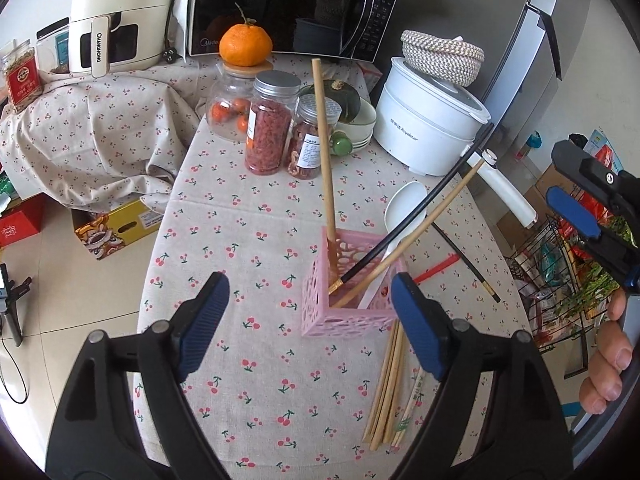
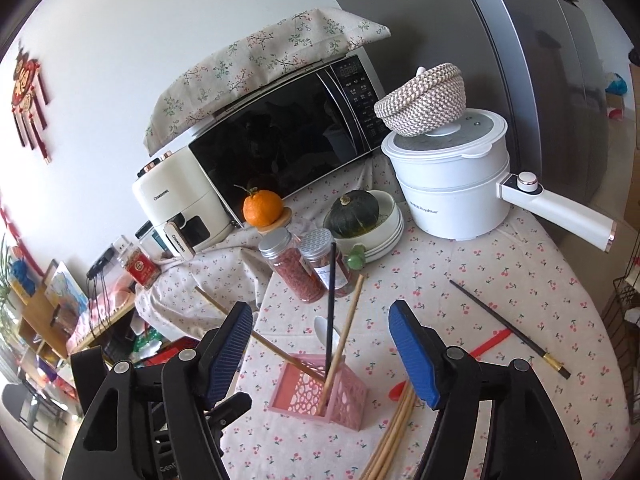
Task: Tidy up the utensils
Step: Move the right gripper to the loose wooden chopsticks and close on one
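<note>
Left gripper (image 1: 310, 320): jaws spread wide, nothing between the pads, hovering over the tablecloth (image 1: 248, 248) just in front of the pink holder (image 1: 348, 320). Right gripper (image 2: 320, 344): jaws likewise wide apart and empty, poised above the same holder; a hand (image 1: 608, 356) grips its handle at the right edge of the left wrist view.

Loose bundle of wooden chopsticks (image 1: 386, 384) lies flat on the cloth, touching the holder's near right corner.

The pink holder stands upright on the table. Inside it: a wooden chopstick (image 1: 324, 152) leaning toward the jars, a black chopstick (image 1: 416, 216) and another wooden chopstick (image 1: 420, 224) leaning right, and a white spoon (image 1: 402, 210).

Just past the holder, a red utensil (image 2: 490, 342) and a second black chopstick (image 2: 508, 326) lie on the cloth, apart from the holder.

Farther back: two jars (image 1: 268, 128), a squash in a bowl (image 1: 344, 100), a white cooker (image 1: 432, 124), an orange (image 1: 245, 45), and a microwave (image 1: 288, 4).
</note>
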